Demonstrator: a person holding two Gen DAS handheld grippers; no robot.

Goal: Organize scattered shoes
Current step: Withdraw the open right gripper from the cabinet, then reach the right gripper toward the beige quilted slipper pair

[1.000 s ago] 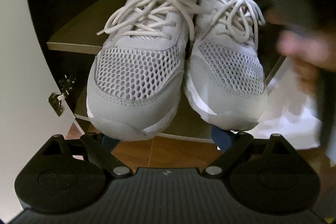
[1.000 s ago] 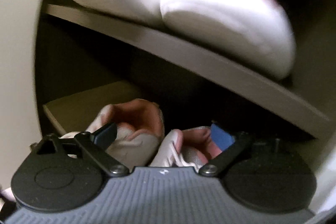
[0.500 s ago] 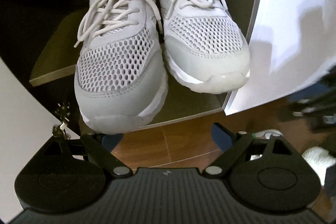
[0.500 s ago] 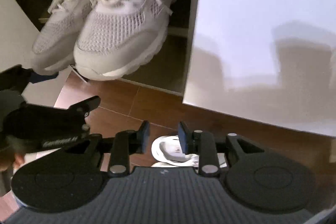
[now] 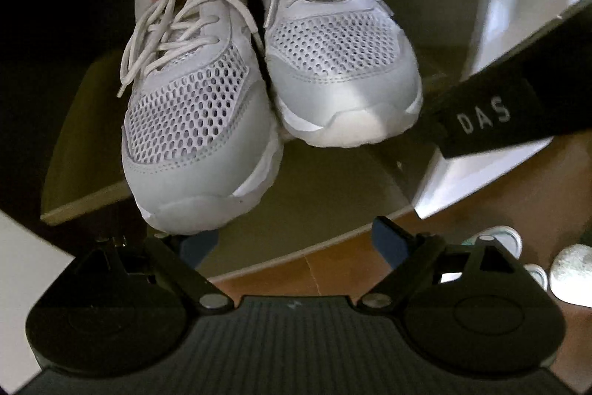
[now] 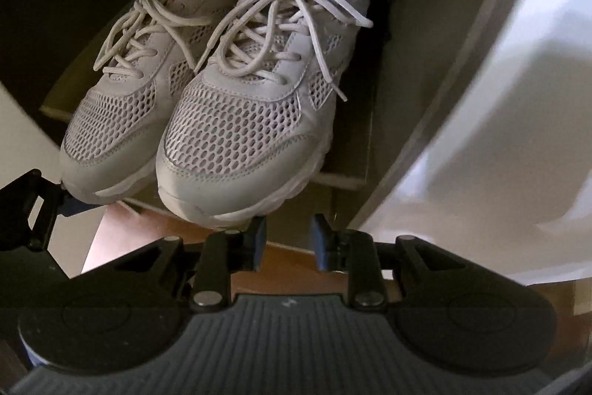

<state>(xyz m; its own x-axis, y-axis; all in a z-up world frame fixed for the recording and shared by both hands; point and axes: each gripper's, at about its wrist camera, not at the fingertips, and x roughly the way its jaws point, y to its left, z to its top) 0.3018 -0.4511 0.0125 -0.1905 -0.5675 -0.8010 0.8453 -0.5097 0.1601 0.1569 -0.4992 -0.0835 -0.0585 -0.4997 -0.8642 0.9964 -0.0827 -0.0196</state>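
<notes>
Sneakers, 2 grey mesh lace-ups with white soles and pink linings, sit side by side on our olive shelf board (image 5: 333,195) just ahead of both claws: one (image 5: 196,136) beyond our left claw (image 5: 292,239), its fingers spread wide and empty, the other (image 6: 251,132) beyond our right claw (image 6: 288,239), fingers narrowed with a small gap, holding nothing.

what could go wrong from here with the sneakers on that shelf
The toes of both grey sneakers overhang the shelf front edge, so a nudge might tip them onto the floor. Their loose laces could snag a finger of the right gripper, which sits close below the toe. The white door might hit the protruding toes if shut.
</notes>
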